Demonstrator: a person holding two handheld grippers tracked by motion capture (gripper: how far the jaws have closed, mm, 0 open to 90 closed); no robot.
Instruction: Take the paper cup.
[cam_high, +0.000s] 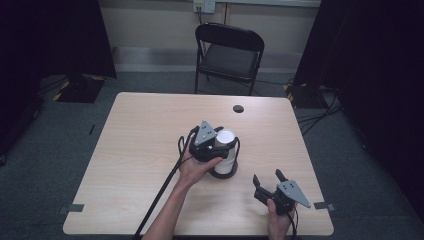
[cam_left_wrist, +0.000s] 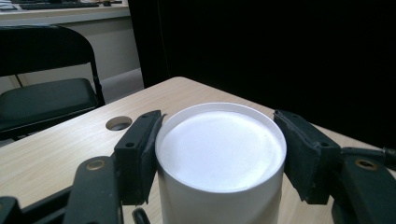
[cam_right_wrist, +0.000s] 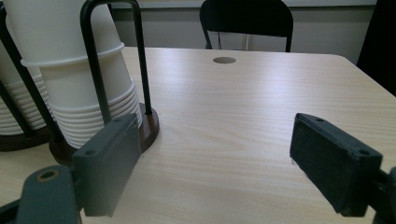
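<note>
Bare worktop (cam_high: 140, 150) lies all around; left gripper (cam_left_wrist: 219, 154) fingers pinch the top cup (cam_left_wrist: 220, 158) on the stack; right gripper (cam_high: 268, 181) fingers spread, well apart.

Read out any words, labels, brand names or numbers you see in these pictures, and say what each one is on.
None can be read: the stack of white paper cups, the black wire cup holder, the light wooden table and the black folding chair carry no print. The wall socket plate is too small to read.

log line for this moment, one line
left gripper: shut on top white paper cup of upside-down stack | holder: black wire rack on dark round base | right gripper: open, apart from stack | surface: light wooden table
</note>
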